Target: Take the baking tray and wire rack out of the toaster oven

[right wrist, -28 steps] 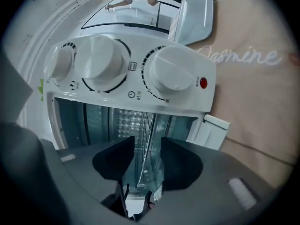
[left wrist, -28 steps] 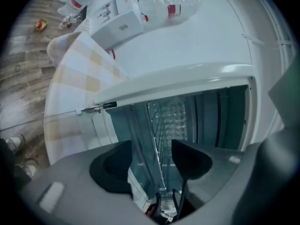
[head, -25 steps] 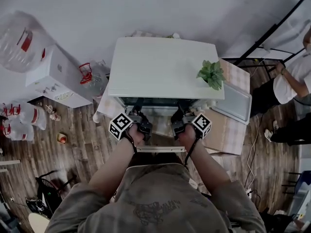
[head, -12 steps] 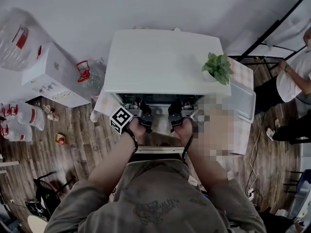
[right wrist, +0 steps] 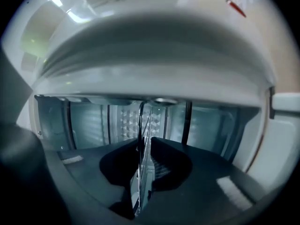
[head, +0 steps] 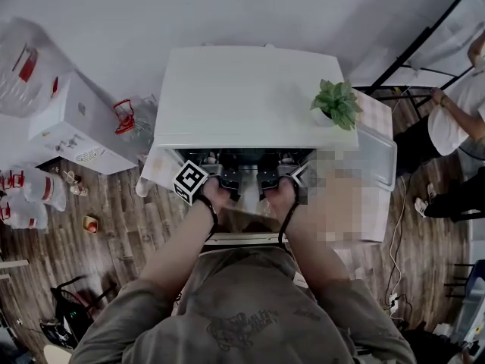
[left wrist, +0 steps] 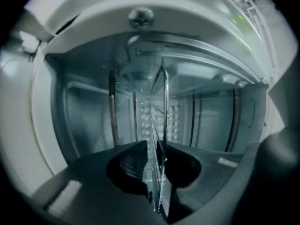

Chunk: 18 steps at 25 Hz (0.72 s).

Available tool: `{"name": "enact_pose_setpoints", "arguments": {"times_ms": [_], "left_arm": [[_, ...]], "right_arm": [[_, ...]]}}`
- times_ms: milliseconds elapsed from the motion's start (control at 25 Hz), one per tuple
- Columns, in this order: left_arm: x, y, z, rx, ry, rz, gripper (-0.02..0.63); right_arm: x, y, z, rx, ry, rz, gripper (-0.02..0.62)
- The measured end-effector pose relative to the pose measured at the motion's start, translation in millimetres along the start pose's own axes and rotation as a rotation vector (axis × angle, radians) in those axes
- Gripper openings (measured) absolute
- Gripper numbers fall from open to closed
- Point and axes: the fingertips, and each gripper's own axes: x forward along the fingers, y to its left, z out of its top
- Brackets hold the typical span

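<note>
**A:** What does the head view give that the gripper views lack?

**B:** The whole layout. The white, boxy toaster oven [head: 250, 89] has a small leafy plant [head: 336, 103] on its flat top. A shallow, pale grey baking tray [head: 377, 156] with rounded corners lies just beside the oven on its right, outside it. The left gripper [head: 227, 179] and the right gripper [head: 271, 180] reach side by side into the open mouth. The floor [head: 114, 226] is dark wood planks.

**A:** Anything changed from a second ago?

**B:** Both hands have pushed further in, so the grippers sit deeper under the front edge of the oven's top.

**A:** And the left gripper view?

**B:** It shows the inside, which the head view cannot. There are shiny sheet-metal walls, a dimpled back panel [left wrist: 157, 118] and a dark rod [left wrist: 112, 111]. The wire rack [left wrist: 164, 111] is inside the oven, seen edge-on as thin bright wires. The left gripper's black ribbed pads [left wrist: 131, 165] pinch the rack's front edge.

**A:** The right gripper view?

**B:** It shows the same cavity under a smooth, rounded white casing [right wrist: 154, 55]. The rack's edge runs straight between the jaws here too. They have just been closing and now clamp on it, with only a slit left between the dark pads [right wrist: 161, 168].
</note>
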Motion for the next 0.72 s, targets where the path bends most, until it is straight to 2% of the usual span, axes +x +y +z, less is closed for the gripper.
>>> {"name": "enact_pose_setpoints", "arguments": {"times_ms": [80, 240, 720], "left_arm": [[0.9, -0.3, -1.6, -0.005, 0.011, -0.017, 0.064], [-0.8, -4.8, -2.9, 0.006, 0.015, -0.027, 0.012], [-43.8, -7.9, -17.5, 0.017, 0.043, 0.073, 0.006]], "right_arm": [[1.2, -1.8, 2.1, -0.018, 0.004, 0.01, 0.058], [-0.6, 4.5, 0.1, -0.011, 0.001, 0.0, 0.035], [-43.0, 1.6, -12.5, 0.016, 0.034, -0.094, 0.031]]}}
